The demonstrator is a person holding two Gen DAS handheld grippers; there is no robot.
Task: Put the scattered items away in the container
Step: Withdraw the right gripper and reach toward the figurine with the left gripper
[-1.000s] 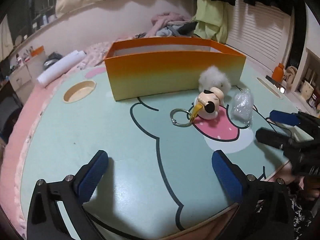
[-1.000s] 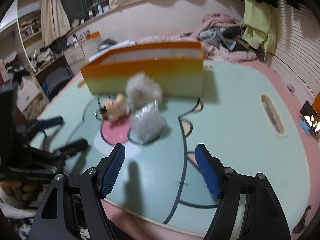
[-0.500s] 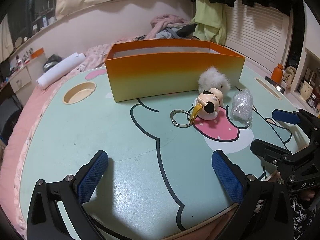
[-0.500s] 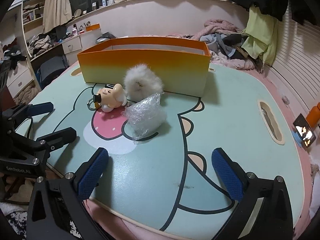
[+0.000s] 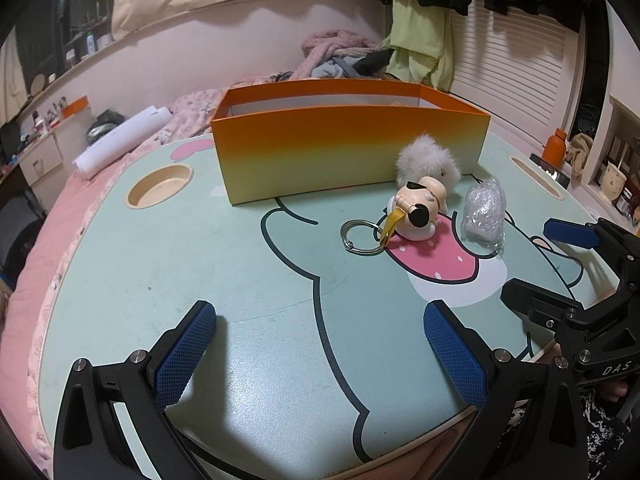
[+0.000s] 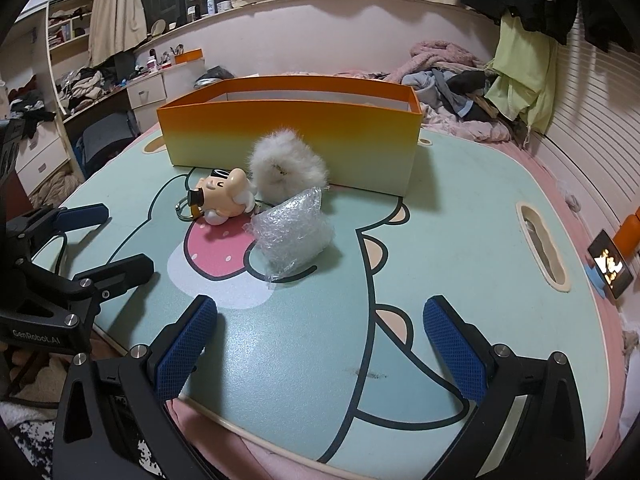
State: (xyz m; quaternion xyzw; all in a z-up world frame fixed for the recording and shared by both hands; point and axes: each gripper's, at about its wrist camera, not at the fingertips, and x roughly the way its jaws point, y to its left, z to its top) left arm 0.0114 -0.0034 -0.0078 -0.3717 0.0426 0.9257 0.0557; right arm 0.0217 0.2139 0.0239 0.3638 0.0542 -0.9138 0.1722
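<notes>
An orange-to-yellow open box (image 5: 348,148) (image 6: 288,140) stands at the back of the cartoon-printed table (image 5: 200,264). In front of it lie a white fluffy pompom (image 5: 428,160) (image 6: 286,166), a cream toy figure keychain (image 5: 418,208) (image 6: 224,196) with a metal ring (image 5: 358,232), and a crumpled clear plastic bag (image 5: 484,210) (image 6: 294,234). My left gripper (image 5: 320,352) is open and empty, near the table's front edge. My right gripper (image 6: 320,348) is open and empty, a short way in front of the plastic bag. Each gripper shows in the other's view (image 5: 560,264) (image 6: 88,240).
A round cup recess (image 5: 160,186) sits in the table's left part and a slot (image 6: 540,248) in its right part. A phone (image 6: 610,266) lies past the right edge. A bed with clothes (image 6: 452,76) lies behind the table.
The right gripper opened wide from a narrower gap and steadied, pulling back slightly from the bag. The left gripper stayed nearly still; the items did not move.
</notes>
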